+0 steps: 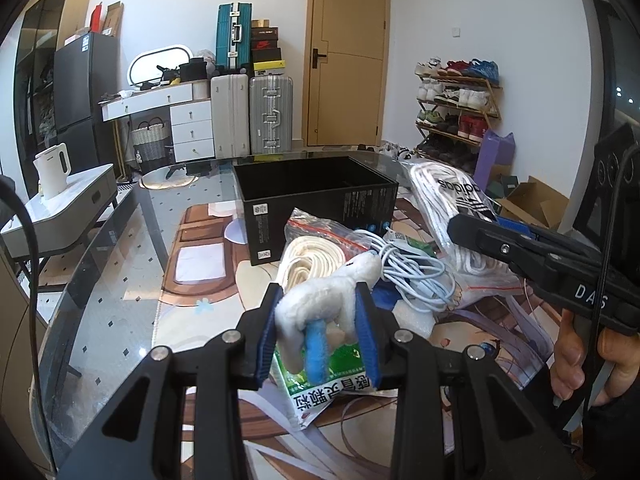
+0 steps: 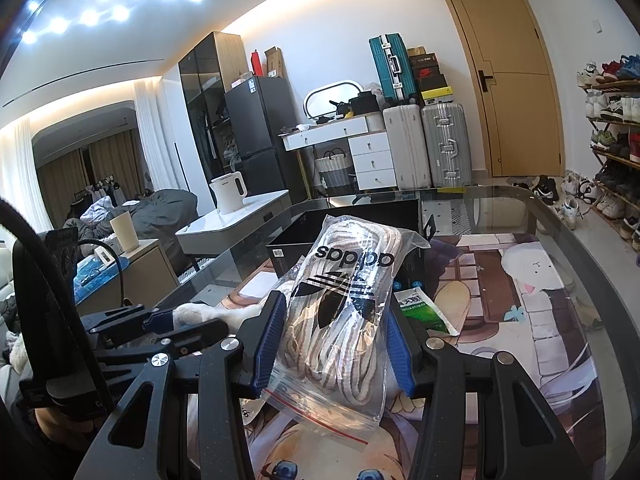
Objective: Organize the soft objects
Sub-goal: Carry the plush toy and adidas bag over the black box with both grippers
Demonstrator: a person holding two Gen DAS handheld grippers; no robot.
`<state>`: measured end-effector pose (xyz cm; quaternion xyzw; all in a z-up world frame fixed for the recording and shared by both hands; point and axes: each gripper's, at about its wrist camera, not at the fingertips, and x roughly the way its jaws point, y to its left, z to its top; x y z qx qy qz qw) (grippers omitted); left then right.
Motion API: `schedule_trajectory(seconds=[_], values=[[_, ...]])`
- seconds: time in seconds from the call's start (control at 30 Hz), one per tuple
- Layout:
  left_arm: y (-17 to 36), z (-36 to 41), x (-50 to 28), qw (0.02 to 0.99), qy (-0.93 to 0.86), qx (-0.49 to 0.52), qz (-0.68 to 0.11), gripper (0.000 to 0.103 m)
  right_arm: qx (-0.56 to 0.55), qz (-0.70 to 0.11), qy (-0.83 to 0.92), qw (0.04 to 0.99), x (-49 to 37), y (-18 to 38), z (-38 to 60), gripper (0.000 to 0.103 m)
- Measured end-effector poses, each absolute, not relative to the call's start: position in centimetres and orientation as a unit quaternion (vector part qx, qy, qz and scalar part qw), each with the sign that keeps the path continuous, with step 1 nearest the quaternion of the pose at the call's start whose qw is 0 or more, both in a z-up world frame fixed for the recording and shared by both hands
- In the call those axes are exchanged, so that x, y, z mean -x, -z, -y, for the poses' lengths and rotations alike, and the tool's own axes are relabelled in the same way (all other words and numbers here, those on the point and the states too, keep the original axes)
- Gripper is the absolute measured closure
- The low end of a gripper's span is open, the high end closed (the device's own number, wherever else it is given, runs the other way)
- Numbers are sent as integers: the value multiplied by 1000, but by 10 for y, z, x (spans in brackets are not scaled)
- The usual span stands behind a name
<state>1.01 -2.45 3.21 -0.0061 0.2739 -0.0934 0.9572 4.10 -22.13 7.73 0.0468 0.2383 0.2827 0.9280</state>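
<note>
Left gripper (image 1: 320, 320) clamped on a white plush toy (image 1: 320, 304) with a blue part, held above a green-and-white sachet (image 1: 320, 392) on the printed mat (image 1: 208, 280); beyond it a zip bag of cream cord (image 1: 312, 256), then a coiled pale-blue cable (image 1: 416, 276); open black box (image 1: 316, 204) behind these on the glass table (image 1: 100, 280); right gripper (image 2: 332, 340) closed around an adidas bag of white laces (image 2: 340, 312), raised off the mat, near the box's front.
</note>
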Motion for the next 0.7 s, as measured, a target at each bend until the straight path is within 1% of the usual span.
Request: schedule_trajectory(seconds=[0.33, 0.7], values=[[-48, 8, -12, 965, 62, 22, -252, 69, -39, -236, -281, 929, -43, -81, 221, 55], [-56, 0, -24, 967, 33, 30, -251, 69, -3, -248, -284, 926, -45, -86, 203, 55]])
